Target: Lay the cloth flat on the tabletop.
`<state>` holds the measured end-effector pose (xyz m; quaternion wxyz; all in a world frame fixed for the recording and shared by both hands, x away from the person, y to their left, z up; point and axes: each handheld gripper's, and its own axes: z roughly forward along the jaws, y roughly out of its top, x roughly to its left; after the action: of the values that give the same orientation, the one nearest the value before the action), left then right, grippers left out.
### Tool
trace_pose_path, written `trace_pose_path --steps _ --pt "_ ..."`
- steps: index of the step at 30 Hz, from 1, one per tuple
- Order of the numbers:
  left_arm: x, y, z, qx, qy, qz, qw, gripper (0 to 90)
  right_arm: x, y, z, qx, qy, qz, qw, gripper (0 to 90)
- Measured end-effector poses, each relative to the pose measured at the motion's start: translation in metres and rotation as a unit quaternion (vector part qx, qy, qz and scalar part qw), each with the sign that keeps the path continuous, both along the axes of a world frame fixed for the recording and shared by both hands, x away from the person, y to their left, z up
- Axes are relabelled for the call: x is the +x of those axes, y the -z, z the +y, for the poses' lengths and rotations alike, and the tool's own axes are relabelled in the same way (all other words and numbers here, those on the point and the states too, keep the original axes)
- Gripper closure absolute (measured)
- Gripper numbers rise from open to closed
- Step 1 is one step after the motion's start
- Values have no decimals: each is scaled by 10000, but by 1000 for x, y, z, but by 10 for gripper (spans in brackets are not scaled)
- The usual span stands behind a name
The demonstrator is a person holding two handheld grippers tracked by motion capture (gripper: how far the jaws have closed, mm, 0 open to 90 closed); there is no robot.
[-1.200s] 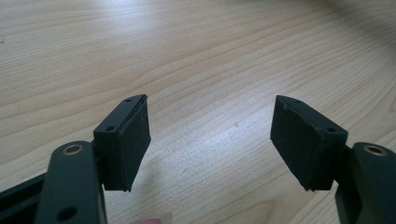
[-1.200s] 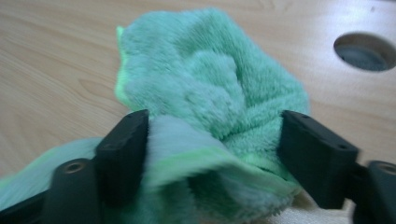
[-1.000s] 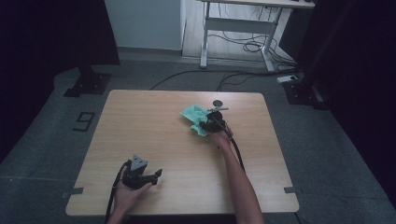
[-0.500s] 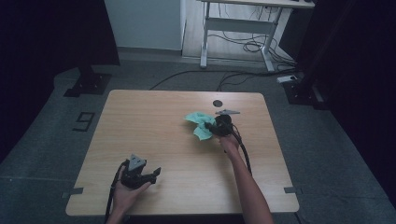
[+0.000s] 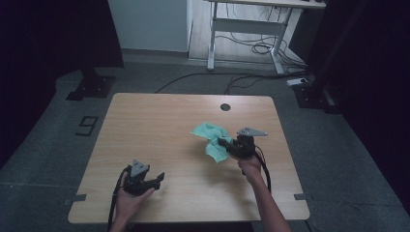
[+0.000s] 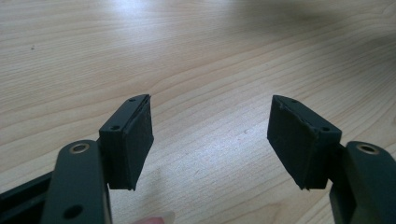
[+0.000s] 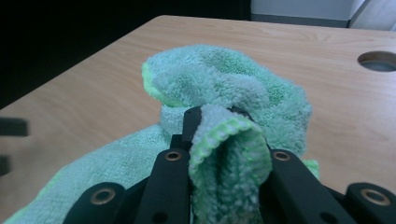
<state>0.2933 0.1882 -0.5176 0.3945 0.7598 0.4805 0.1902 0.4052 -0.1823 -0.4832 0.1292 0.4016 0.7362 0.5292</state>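
Since a second earlier, the right claw (image 5: 223,141) had carried the green cloth (image 5: 211,139) from the upper middle of the desk (image 5: 159,121) toward the lower right of the high view, and its jaws had just been closing with the cloth between them. In that view the cloth now lay right of the frame's centre, bunched, one end gathered at the claw and the rest spread up and to the left on the wood. In the right gripper view the right claw (image 7: 219,122) was clenched on a fold of the cloth (image 7: 224,88), whose stitched edge stood up between the black jaws while the rest was heaped just beyond them. A round hole (image 5: 225,107) in the desk sat above the cloth, well apart from it.

At the lower left of the high view the left claw (image 5: 157,178) rested low over the desk. In the left gripper view the left claw (image 6: 210,135) stood released, jaws wide apart over bare wood.
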Motion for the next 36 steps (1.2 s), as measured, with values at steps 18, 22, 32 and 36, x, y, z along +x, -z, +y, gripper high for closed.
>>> trace_pose_path --steps 18,22,32,36 --pt "-1 4 -6 89 56 36 9999 314 -55 16 2 115 -370 -8 9993 780" --pt "-1 3 -6 90 63 29 9999 314 -63 21 8 114 -479 14 9988 780" --pt "-2 3 -6 97 61 22 9999 315 -75 31 20 31 -753 112 9971 779" --pt "-2 2 -7 102 78 0 9999 315 -80 41 29 -105 -933 221 9953 777"
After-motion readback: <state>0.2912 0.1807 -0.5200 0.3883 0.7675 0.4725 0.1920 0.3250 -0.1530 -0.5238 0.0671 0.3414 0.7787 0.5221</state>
